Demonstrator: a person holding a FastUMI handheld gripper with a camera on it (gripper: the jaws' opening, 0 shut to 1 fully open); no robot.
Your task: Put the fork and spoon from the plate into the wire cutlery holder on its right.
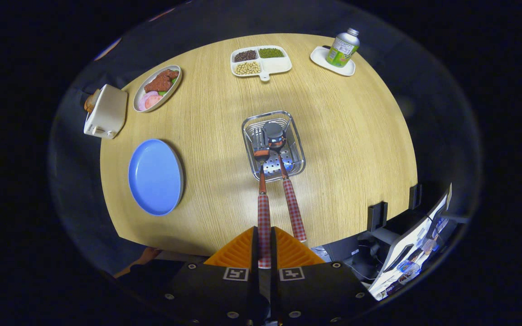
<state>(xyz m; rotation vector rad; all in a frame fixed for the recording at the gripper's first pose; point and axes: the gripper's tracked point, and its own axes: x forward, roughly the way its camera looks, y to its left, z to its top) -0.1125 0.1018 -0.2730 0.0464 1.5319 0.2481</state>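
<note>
Nearly done: gripper (264, 246) clamped on the fork (263, 199) handle, head lowered into the wire holder (273, 145) beside the spoon (288, 190) (already in), plate (155, 176) bare, only letting go left.

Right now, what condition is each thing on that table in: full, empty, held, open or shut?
Fingers: shut on the fork handle.
Fork: held, head down in the wire holder.
Spoon: free, bowl in the holder, handle leaning out.
Wire holder: upright, holding both utensils.
Blue plate: empty.
Oval dish: holds food.
Divided tray: three sections filled, one empty.
Bottle: upright, capped.
</note>
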